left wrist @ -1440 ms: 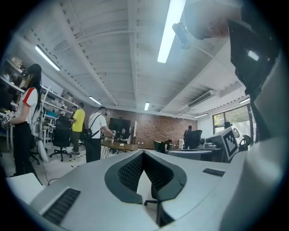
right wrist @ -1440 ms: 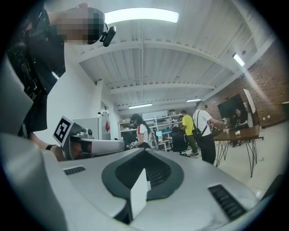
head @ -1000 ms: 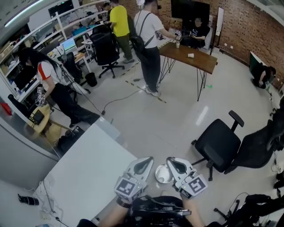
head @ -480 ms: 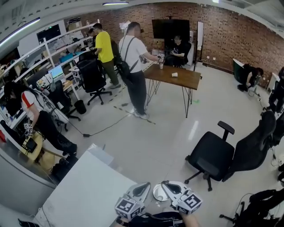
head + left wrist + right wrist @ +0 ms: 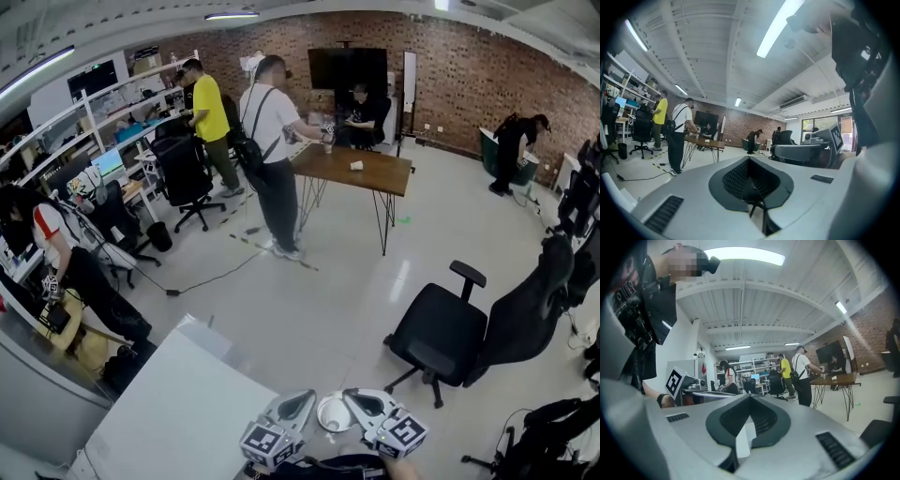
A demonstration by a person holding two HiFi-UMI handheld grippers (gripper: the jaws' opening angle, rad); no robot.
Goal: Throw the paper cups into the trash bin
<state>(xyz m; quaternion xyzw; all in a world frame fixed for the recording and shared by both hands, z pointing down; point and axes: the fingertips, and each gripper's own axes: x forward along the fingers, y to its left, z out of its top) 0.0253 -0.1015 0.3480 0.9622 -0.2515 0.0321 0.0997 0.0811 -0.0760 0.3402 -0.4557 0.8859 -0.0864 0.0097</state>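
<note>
A white paper cup [image 5: 333, 413] hangs mouth-up between my two grippers at the bottom of the head view. My right gripper [image 5: 357, 403] is shut on its wall. In the right gripper view a white strip of the cup [image 5: 742, 440] is pinched between the closed jaws of the right gripper [image 5: 748, 426]. My left gripper [image 5: 302, 404] is beside the cup on its left, and its jaws meet with nothing between them in the left gripper view [image 5: 757, 197]. Another small paper cup [image 5: 356, 166] stands on the far brown table [image 5: 380, 176]. A small black bin [image 5: 160, 235] stands by the desks at left.
A white table [image 5: 169, 412] lies just left of the grippers. A black office chair [image 5: 441, 330] stands to the right, with another dark chair [image 5: 539, 300] behind it. Several people stand around the brown table and the desks. A cable [image 5: 211, 272] runs across the floor.
The head view has lifted, showing more of the far wall. Both grippers and the cup have slid toward the bottom edge. The grip on the cup is unchanged.
</note>
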